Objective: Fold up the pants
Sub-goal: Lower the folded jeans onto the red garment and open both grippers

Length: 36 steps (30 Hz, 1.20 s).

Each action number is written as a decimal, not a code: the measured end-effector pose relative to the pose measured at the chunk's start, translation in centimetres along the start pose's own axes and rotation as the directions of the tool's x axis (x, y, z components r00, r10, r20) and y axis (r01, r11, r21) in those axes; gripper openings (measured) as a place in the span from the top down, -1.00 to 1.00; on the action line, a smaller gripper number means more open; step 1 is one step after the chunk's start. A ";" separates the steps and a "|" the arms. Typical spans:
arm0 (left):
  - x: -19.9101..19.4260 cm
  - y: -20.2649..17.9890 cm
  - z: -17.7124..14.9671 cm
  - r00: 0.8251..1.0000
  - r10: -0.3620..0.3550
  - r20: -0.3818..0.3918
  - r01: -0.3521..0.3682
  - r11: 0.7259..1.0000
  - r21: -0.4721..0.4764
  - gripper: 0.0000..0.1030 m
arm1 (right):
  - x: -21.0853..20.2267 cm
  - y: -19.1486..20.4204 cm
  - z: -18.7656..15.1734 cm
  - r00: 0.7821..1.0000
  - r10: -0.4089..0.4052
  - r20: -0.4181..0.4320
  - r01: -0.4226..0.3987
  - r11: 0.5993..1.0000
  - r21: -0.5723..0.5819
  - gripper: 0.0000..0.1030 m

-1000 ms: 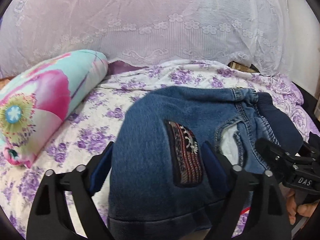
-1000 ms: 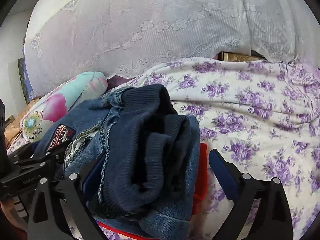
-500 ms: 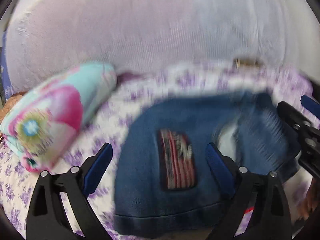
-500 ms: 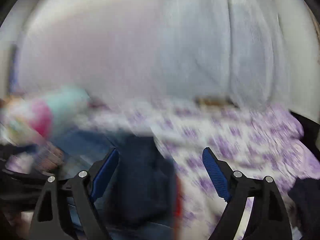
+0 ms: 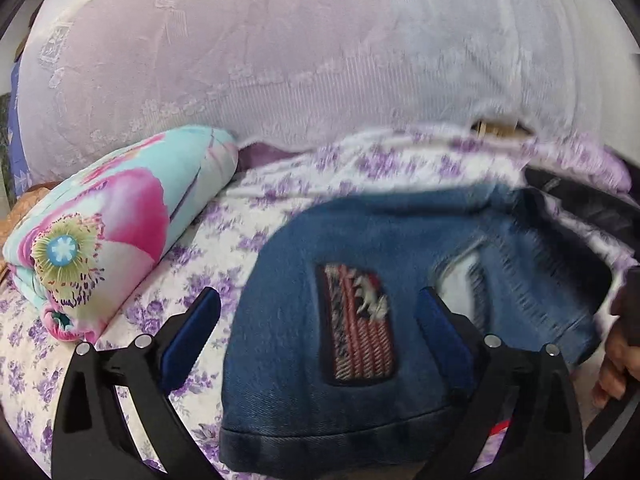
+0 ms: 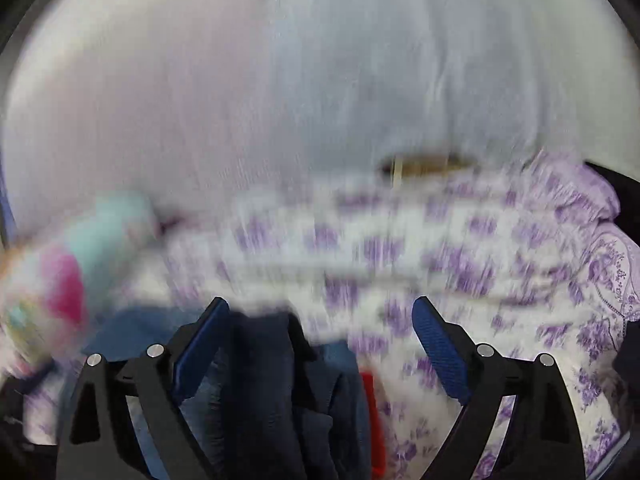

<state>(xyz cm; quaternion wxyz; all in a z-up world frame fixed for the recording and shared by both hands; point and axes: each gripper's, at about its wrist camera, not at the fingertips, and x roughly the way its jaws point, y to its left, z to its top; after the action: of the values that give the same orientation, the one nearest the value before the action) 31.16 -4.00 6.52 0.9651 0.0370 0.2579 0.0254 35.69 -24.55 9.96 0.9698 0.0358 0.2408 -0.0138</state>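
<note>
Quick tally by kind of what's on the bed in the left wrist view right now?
Blue denim pants with striped patch: 1
Rolled turquoise-and-pink floral blanket: 1
Purple-flowered white bedsheet: 1
Open black grippers with blue pads: 2, left gripper, right gripper
Total: 5

Left gripper [image 5: 318, 328]: jaws spread wide, blue pads [image 5: 191, 334] well apart, nothing clamped between them. Right gripper [image 6: 320, 340]: likewise spread wide, blue pads [image 6: 438, 346] apart, view heavily motion-blurred. Bare hand [image 5: 614, 364] at right edge of the left wrist view, fingers curled around a dark handle
</note>
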 end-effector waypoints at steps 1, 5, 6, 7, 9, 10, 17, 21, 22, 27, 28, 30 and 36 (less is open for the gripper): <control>0.3 0.1 -0.2 1.000 -0.001 -0.003 0.001 1.000 -0.003 -0.88 | 1.2 -0.2 -0.9 1.000 0.002 -0.025 -0.002 1.000 0.001 -0.81; 0.6 1.0 -0.2 0.999 -0.044 -0.022 0.043 0.997 -0.060 -0.92 | 1.2 -3.7 -0.8 0.990 0.133 -0.050 -0.121 0.973 0.199 -0.81; 0.6 1.2 -0.2 0.999 -0.041 -0.021 0.040 0.997 -0.063 -0.91 | 0.3 -4.1 -0.7 0.991 0.133 -0.014 -0.126 0.964 0.234 -0.81; 0.5 1.3 -0.3 0.999 -0.042 -0.015 0.041 0.997 -0.071 -0.91 | -1.0 -4.5 -0.6 0.993 0.110 0.043 -0.117 0.960 0.255 -0.81; 0.2 1.5 -0.4 0.999 -0.052 -0.008 0.051 0.995 -0.084 -0.91 | -2.5 -4.2 -0.7 0.993 0.084 0.087 -0.102 0.969 0.226 -0.83; -0.1 1.5 -0.4 0.999 -0.054 -0.003 0.054 0.995 -0.085 -0.91 | -3.1 -3.9 -0.9 0.993 0.066 0.095 -0.085 0.975 0.204 -0.84; -2.3 0.5 -1.9 0.999 0.005 0.039 -0.004 1.000 -0.016 -0.91 | -3.9 -4.1 -5.2 0.995 -0.040 0.096 0.026 0.990 0.141 -0.89; -4.5 0.7 -2.9 0.998 0.005 0.057 -0.003 1.000 -0.029 -0.91 | -9.0 -4.1 -5.7 0.972 -0.065 0.224 0.031 0.988 0.151 -0.92; -5.2 0.9 -3.3 0.999 0.000 0.054 0.002 0.999 -0.040 -0.91 | -9.7 -3.8 -6.1 0.970 -0.068 0.234 0.038 0.991 0.130 -0.93; -7.8 1.4 -5.2 0.999 -0.005 0.039 0.008 0.998 -0.064 -0.91 | -10.6 -1.7 -8.9 0.988 -0.083 0.132 0.084 0.996 -0.003 -0.93; -8.7 1.5 -5.7 0.999 -0.002 0.042 0.005 0.998 -0.063 -0.91 | -11.2 -1.5 -9.1 0.988 -0.077 0.134 0.078 0.997 0.000 -0.93; -10.4 1.8 -6.7 0.998 0.006 0.057 -0.002 0.998 -0.059 -0.91 | -13.3 -1.5 -9.9 0.979 -0.074 0.191 0.073 0.997 0.016 -0.93; -14.4 2.2 -9.1 0.998 0.008 0.067 -0.004 0.999 -0.052 -0.91 | -17.7 -0.8 -12.1 0.969 -0.068 0.239 0.064 0.998 0.025 -0.93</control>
<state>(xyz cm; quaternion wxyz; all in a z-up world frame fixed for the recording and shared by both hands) 14.08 -2.23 6.00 0.9738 0.0134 0.2246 0.0338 14.34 -24.28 7.55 0.9905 0.0343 0.1228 -0.0524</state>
